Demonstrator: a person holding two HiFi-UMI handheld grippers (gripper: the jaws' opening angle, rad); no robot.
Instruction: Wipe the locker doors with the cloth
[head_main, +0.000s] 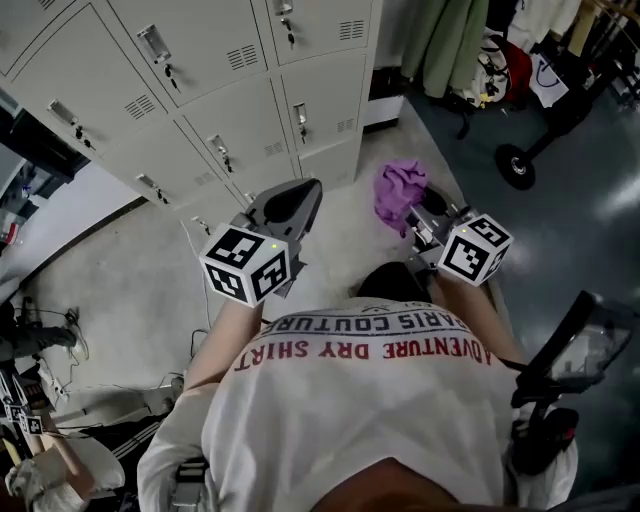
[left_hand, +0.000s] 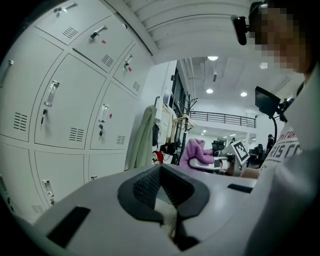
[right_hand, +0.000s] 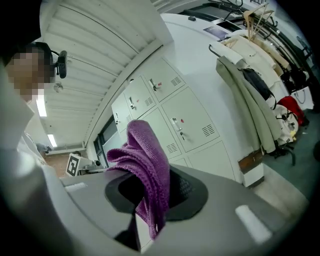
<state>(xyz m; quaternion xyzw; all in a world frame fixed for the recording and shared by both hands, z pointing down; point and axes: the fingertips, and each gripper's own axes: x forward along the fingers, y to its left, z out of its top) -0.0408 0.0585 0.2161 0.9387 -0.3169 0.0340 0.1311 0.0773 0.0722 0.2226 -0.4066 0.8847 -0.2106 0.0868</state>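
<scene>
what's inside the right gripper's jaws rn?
A purple cloth, bunched and clamped in the right gripper, sticking out past the jaws. It covers the inner pads, so how deep the grip goes can't be seen.

Red capitals ran across the person's white shirt, upside down from the head view: "ADVENTURE DRY SHIRT". Just above that line sat a row of darker letters, "PARIS COUTURE", with a further "COUTUR" trailing off along the same curve. In the left gripper view the same shirt gave only scraps at its edge, something like "UTUR" over "IS CO". The two marker cubes carried black-and-white square codes, with no letters or digits on them.
</scene>
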